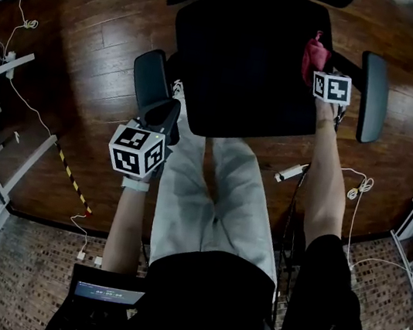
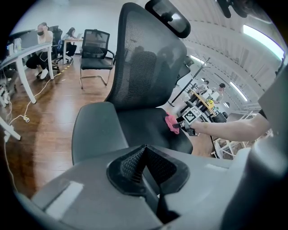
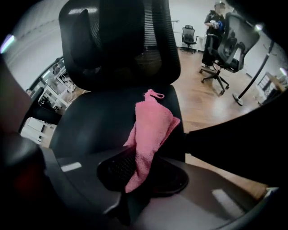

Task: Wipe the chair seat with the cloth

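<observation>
Where the right gripper (image 3: pixel 135 170) clamps its fingers on the pink terry cloth (image 3: pixel 153 126) at the far right of the black padded chair seat (image 1: pixel 245 73), wiping appears barely begun; left gripper (image 2: pixel 145 164), fingers closed and empty, sits near left.

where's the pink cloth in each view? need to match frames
Head view: pink cloth upper right, at the right edge of the chair seat.
Left gripper view: centre-right, small, over the seat.
Right gripper view: centre, clamped in the right gripper.
Shared landmark: the black chair seat.
</observation>
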A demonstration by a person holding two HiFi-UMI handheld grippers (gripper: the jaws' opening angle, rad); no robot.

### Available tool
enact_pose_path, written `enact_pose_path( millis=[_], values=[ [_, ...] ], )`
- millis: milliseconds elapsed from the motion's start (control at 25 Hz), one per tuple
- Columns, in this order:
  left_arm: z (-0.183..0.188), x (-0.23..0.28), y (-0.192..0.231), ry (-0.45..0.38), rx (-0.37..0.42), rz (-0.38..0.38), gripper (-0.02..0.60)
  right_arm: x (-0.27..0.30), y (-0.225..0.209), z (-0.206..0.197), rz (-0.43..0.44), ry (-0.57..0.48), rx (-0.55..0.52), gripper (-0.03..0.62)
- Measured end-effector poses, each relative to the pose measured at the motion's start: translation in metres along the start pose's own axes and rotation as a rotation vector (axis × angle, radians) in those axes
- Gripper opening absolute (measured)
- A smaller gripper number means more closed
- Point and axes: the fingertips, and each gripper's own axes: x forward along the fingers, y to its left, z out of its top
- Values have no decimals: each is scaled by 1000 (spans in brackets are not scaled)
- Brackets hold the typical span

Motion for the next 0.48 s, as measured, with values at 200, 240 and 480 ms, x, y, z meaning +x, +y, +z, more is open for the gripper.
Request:
enact_pose_path(
  millis=[200, 240, 480],
  values=[
    [1, 0, 1, 2, 4, 0, -11, -28, -44, -10, -237, 59, -39, 67],
    [2, 0, 1, 1, 6, 1, -11, -35, -51, -13, -298, 81, -75, 67],
    [2, 0, 0, 1, 0, -13, -11, -26, -22, -20, -364, 91, -217, 67]
  ],
)
